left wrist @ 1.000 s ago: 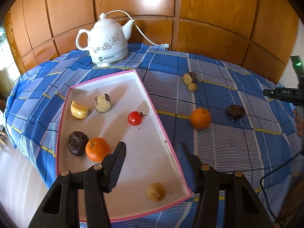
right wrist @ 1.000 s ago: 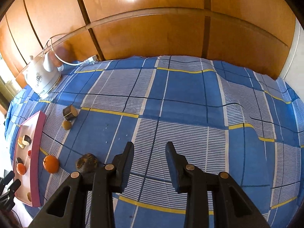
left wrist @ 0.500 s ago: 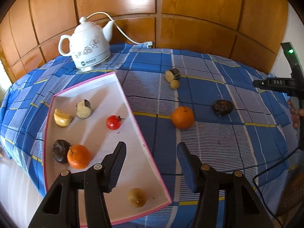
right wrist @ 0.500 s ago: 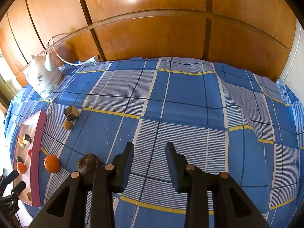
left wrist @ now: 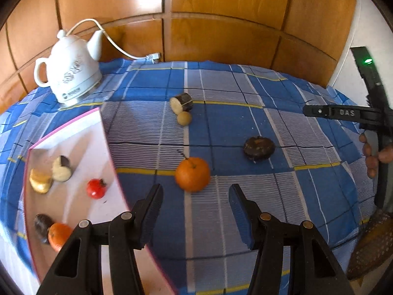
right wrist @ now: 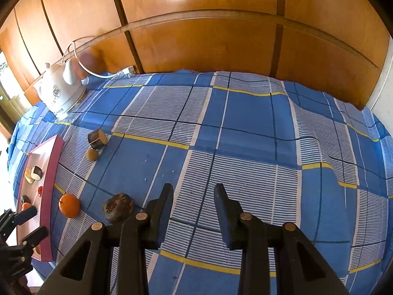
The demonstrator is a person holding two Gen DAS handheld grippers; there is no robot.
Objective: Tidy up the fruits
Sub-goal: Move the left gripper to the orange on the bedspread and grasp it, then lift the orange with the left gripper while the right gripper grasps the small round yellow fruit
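My left claw [left wrist: 195,204] is open and empty, hovering over the blue checked cloth [left wrist: 245,127] on the counter with the orange [left wrist: 192,174] just ahead between its jaws' line; my right claw [right wrist: 194,196] is also parted with nothing in it. Beyond sit a dark fruit [left wrist: 259,147], a cut brown piece [left wrist: 181,102] and a small tan ball [left wrist: 184,118]. The pink-rimmed tray [left wrist: 111,147] to the left holds a tomato [left wrist: 96,188], another orange [left wrist: 58,236] and other pieces, white kettle [left wrist: 71,73] behind
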